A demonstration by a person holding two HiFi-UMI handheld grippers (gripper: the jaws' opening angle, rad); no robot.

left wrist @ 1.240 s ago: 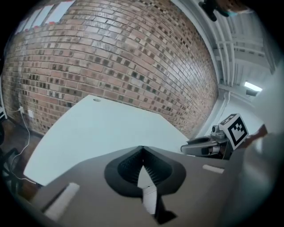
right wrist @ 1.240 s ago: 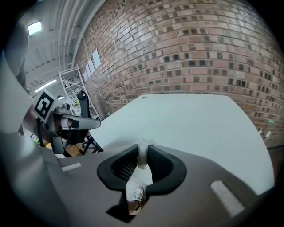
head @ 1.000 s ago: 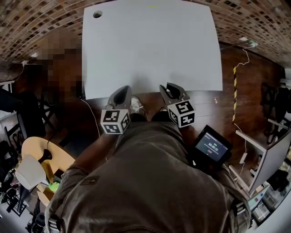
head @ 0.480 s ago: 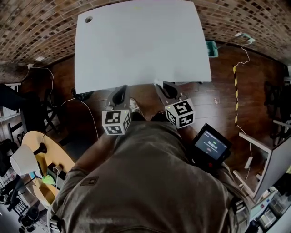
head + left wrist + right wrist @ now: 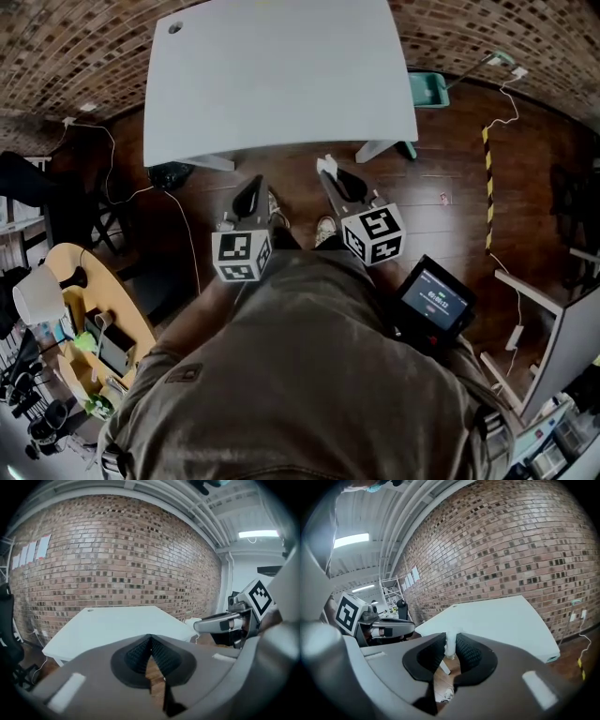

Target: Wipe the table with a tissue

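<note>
The white table (image 5: 272, 75) stands ahead of me, its top bare in the head view. My right gripper (image 5: 328, 172) is held short of the table's near edge, over the wooden floor, shut on a small white tissue (image 5: 325, 166). In the right gripper view the tissue (image 5: 451, 645) sticks up between the black pads (image 5: 468, 653), with the table (image 5: 501, 620) beyond. My left gripper (image 5: 250, 194) hangs beside it, also short of the table, shut with nothing between its pads (image 5: 159, 653). The table (image 5: 117, 625) lies ahead in the left gripper view.
A brick wall (image 5: 75, 56) runs behind the table. A teal bin (image 5: 427, 90) sits on the floor at the table's right. Cables (image 5: 178, 225) trail on the floor at left. A round yellow side table (image 5: 84, 328) with clutter stands at the left.
The table has drawn further away in the head view: both grippers, which were at its near edge, now sit back over the floor. A blurred person at left is gone from view.
</note>
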